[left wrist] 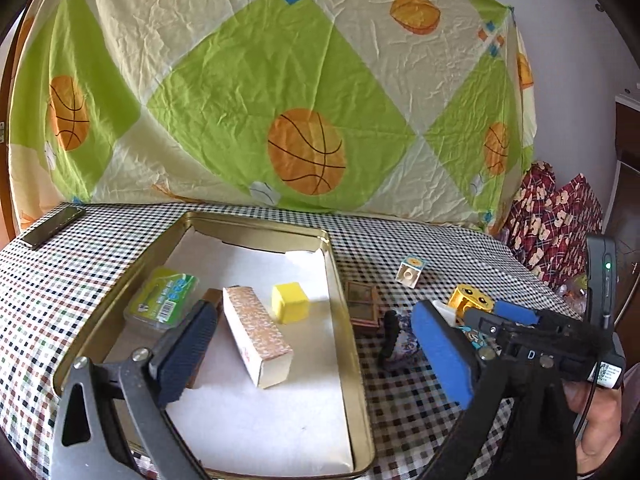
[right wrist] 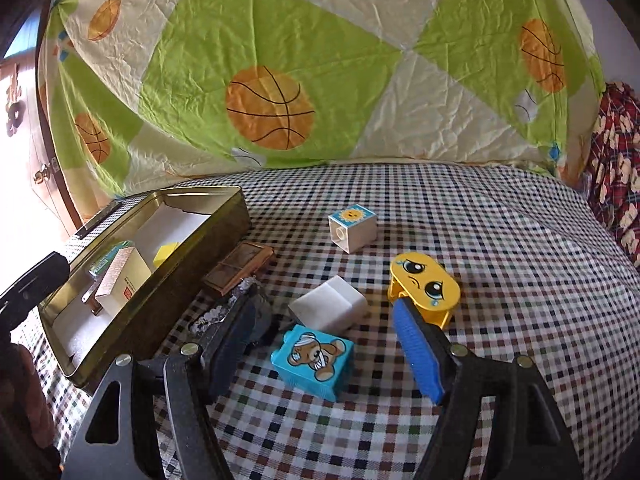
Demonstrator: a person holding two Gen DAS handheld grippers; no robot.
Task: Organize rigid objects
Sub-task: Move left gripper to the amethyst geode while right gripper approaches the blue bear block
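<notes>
Blue teddy-bear block (right wrist: 314,360) lies between the right tongs' (right wrist: 324,356) parted, untouching pads, on the checked bench (right wrist: 500,260). Left tongs (left wrist: 316,356) gape empty over the gold tin (left wrist: 352,364) holding a speckled box (left wrist: 258,336) and yellow cube (left wrist: 289,302).

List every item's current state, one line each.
Tin: open, no lid on it.
Long box: lying in the tin.
Yellow cube: in the tin.
Bear block: on the cloth, between the open right claw pads, untouched.
Sad-face block: on the cloth.
Left claw: open, empty.
</notes>
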